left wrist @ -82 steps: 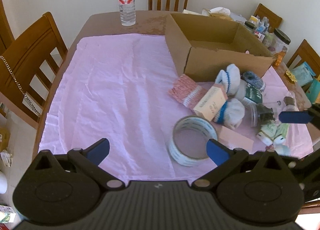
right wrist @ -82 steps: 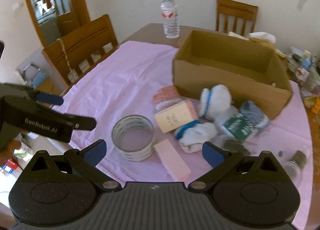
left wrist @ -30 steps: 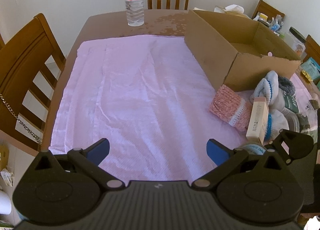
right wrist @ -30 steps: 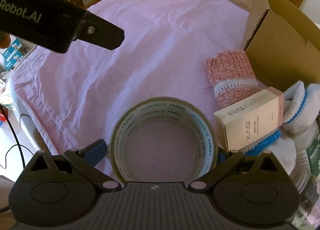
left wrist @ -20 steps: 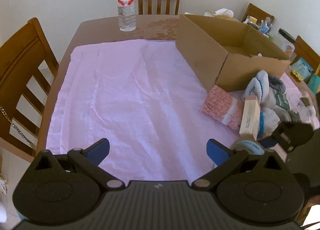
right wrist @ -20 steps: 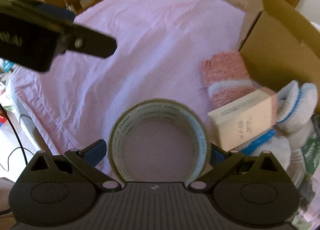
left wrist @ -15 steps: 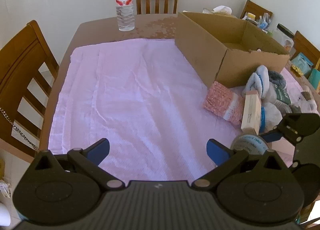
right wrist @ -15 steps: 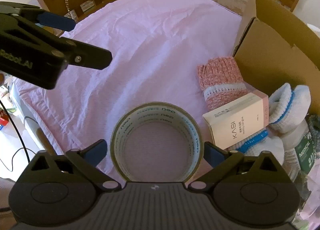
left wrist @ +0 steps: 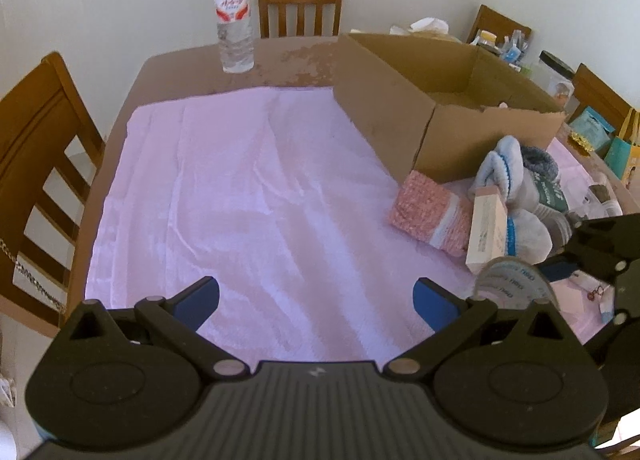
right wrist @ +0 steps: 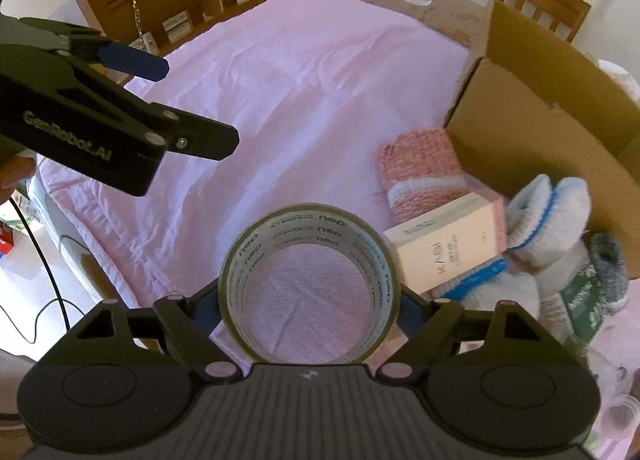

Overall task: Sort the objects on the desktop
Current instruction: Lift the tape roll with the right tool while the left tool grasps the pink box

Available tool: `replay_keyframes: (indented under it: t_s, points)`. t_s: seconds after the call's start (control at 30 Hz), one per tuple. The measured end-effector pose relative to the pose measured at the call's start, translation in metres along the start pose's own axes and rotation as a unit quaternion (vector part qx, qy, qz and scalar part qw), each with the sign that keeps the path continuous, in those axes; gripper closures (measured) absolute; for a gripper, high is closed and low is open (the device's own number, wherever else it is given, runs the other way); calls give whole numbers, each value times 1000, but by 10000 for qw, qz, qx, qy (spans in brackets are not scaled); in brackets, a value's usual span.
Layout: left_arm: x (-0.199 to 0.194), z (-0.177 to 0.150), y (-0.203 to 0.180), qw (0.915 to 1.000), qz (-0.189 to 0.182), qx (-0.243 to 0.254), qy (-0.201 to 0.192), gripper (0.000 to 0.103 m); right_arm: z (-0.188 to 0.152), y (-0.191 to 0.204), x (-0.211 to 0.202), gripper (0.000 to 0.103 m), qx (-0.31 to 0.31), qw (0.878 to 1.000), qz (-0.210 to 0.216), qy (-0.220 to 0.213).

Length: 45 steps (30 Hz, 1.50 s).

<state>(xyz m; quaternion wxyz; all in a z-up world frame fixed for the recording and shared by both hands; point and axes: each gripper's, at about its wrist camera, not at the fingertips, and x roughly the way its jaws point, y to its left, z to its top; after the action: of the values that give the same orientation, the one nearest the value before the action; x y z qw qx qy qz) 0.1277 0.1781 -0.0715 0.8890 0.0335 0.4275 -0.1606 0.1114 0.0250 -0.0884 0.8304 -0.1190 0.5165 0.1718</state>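
Observation:
My right gripper [right wrist: 309, 310] is shut on a roll of clear packing tape [right wrist: 256, 252], its blue pads pressed on the roll's two sides. The roll also shows in the left wrist view [left wrist: 516, 284], held by the right gripper [left wrist: 560, 272]. My left gripper [left wrist: 316, 298] is open and empty over the pink cloth [left wrist: 260, 196]; it appears at the left in the right wrist view [right wrist: 192, 104]. A pile beside the tape holds a pink knitted sock [right wrist: 420, 168], a cream box [right wrist: 448, 244] and white-and-blue socks [right wrist: 548, 204].
An open cardboard box [left wrist: 444, 100] stands on the right of the cloth, behind the pile. A water bottle [left wrist: 235, 16] stands at the table's far edge. Wooden chairs [left wrist: 36, 148] surround the table. Jars and bags [left wrist: 556, 68] crowd the far right.
My right gripper's jaws have closed onto the tape roll, which they earlier only straddled. My left gripper has drifted slightly and stays open.

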Motion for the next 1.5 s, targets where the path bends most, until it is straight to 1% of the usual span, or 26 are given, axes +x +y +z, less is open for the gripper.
replay_keyframes:
  t_s: [0.13, 0.27, 0.43, 0.57, 0.8, 0.93, 1.03, 1.1, 1.17, 1.27, 1.37, 1.5]
  points:
    - [0, 3, -4, 10000, -20, -33, -15, 1, 2, -8, -16, 16, 112, 9998, -3, -176]
    - [-1, 2, -11, 10000, -75, -41, -19, 1, 2, -16, -33, 16, 209, 9991, -155, -332]
    - [-5, -2, -28, 10000, -92, 10, 10, 1, -7, -28, -50, 16, 306, 9979, -257, -501]
    - [-9, -6, -45, 10000, 1, -79, 25, 1, -18, -41, -60, 16, 323, 9976, -218, -579]
    - [-12, -18, -86, 9998, -200, 2, 41, 1, -38, -65, -76, 16, 210, 9981, -134, -571]
    - [-11, -26, -104, 9982, -591, -81, 7, 1, -51, -81, -86, 16, 222, 9983, -112, -533]
    - [-9, -31, -119, 9959, -903, 62, -61, 1, -60, -94, -93, 16, 257, 9981, -177, -527]
    - [-5, -34, -130, 9952, -962, 156, -98, 1, -65, -102, -97, 16, 301, 9979, -225, -533]
    - [3, -35, -139, 9942, -1036, 282, -49, 1, -69, -111, -99, 16, 397, 9975, -263, -530]
    - [17, -39, -154, 9936, -1005, 513, 21, 1, -75, -120, -103, 16, 525, 9967, -325, -526]
    - [33, -46, -165, 9937, -897, 665, 113, 1, -81, -125, -106, 16, 579, 9963, -368, -510]
    - [42, -50, -179, 9927, -841, 864, 85, 1, -87, -129, -108, 16, 600, 9963, -406, -467]
